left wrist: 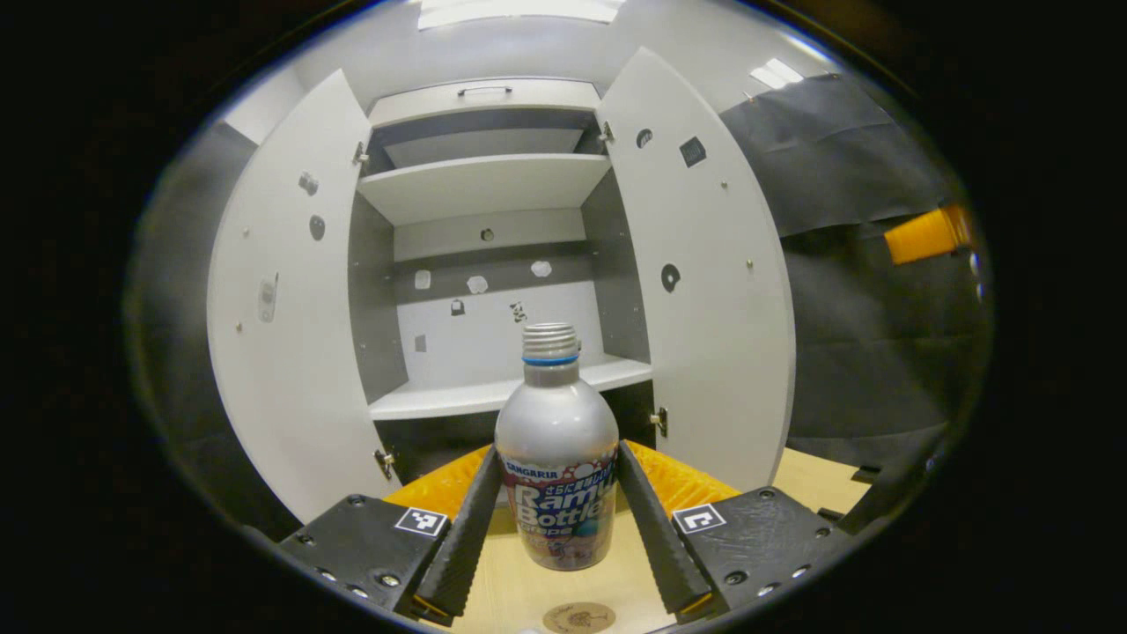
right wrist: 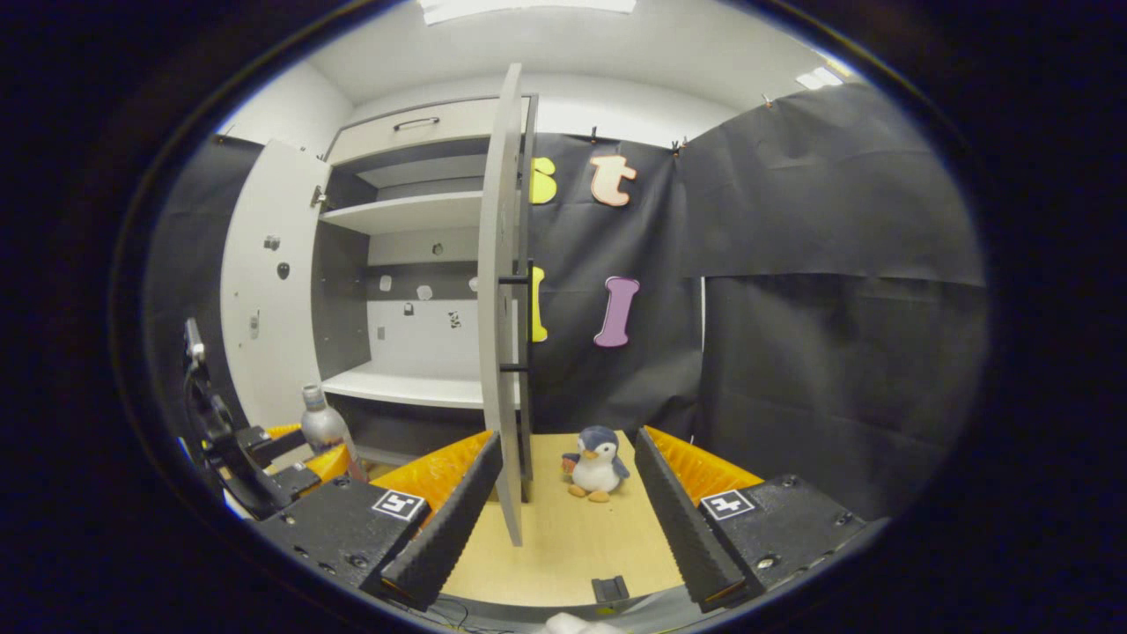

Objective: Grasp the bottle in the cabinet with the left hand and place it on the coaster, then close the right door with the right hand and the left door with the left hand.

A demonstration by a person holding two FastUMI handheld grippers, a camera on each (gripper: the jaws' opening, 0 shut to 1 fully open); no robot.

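A silver bottle (left wrist: 556,440) with a threaded neck and a printed label stands upright between the fingers of my left gripper (left wrist: 559,453), which is shut on its body in front of the open cabinet. A round brown coaster (left wrist: 578,616) lies on the wooden table just below the bottle, nearer to me. The cabinet's left door (left wrist: 290,308) and right door (left wrist: 704,291) both stand wide open. In the right gripper view, my right gripper (right wrist: 568,440) is open, with the right door's edge (right wrist: 502,308) just ahead of its left finger. The left gripper (right wrist: 308,453) and bottle (right wrist: 321,427) show at the far left.
White cabinet shelves (left wrist: 493,396) hold nothing. A small penguin toy (right wrist: 597,462) sits on the wooden table (right wrist: 572,537) beside the right door. Black cloth walls close the right side. A small dark clip (right wrist: 609,588) lies near the table's front edge.
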